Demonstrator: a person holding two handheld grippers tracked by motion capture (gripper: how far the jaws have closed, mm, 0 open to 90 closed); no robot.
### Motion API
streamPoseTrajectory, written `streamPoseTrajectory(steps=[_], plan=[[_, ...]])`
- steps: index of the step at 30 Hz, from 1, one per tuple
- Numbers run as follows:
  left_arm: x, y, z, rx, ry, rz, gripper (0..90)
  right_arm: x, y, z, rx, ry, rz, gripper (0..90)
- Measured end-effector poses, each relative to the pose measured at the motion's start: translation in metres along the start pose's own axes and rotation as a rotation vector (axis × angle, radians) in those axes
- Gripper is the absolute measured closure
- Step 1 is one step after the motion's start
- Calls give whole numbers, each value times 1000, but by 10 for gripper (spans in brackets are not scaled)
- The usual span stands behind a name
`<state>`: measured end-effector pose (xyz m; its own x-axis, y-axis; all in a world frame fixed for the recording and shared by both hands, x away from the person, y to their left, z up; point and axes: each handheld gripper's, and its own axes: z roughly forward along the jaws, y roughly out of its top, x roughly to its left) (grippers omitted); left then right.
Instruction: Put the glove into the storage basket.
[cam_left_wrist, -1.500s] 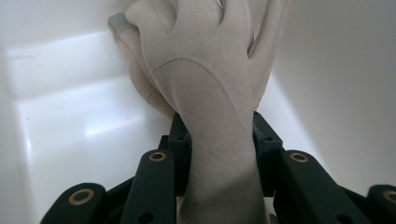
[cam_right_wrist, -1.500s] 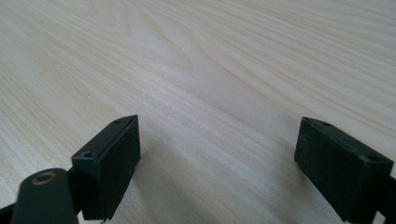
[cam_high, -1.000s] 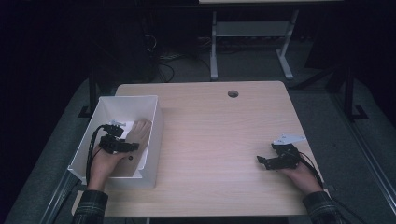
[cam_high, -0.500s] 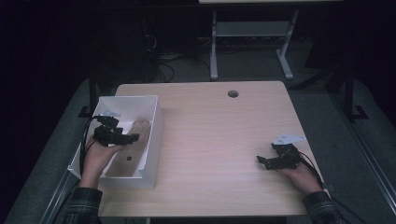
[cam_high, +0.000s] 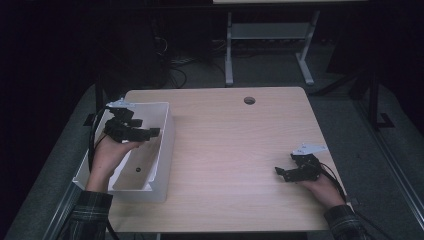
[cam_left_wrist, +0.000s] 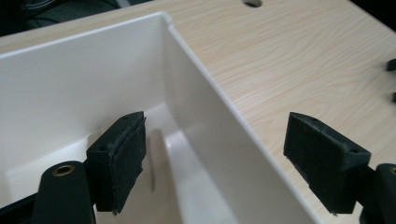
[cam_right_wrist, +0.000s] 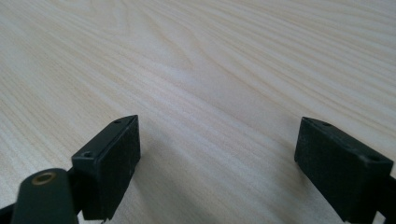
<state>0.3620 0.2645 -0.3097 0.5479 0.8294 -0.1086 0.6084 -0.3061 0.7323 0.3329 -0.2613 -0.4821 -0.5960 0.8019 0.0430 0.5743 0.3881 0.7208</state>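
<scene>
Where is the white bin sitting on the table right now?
In the high view the white bin stands at the table's left edge, under the left gripper, whose open jaws straddle its right wall.

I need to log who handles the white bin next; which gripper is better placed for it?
Left: the left gripper hangs open over the white bin; the right gripper sits far across the table.

The scene holds one wooden table with one round hole near its far edge. One white bin stands on the table's left side. Two grippers are present, the left gripper and the right gripper, each carried by one hand.
</scene>
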Motion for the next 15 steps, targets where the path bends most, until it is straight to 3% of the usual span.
streamPoseTrajectory(steps=[15], plan=[[-56,20,24,-42,-116,67,208,0,0,0,1,-1,-3,139]])
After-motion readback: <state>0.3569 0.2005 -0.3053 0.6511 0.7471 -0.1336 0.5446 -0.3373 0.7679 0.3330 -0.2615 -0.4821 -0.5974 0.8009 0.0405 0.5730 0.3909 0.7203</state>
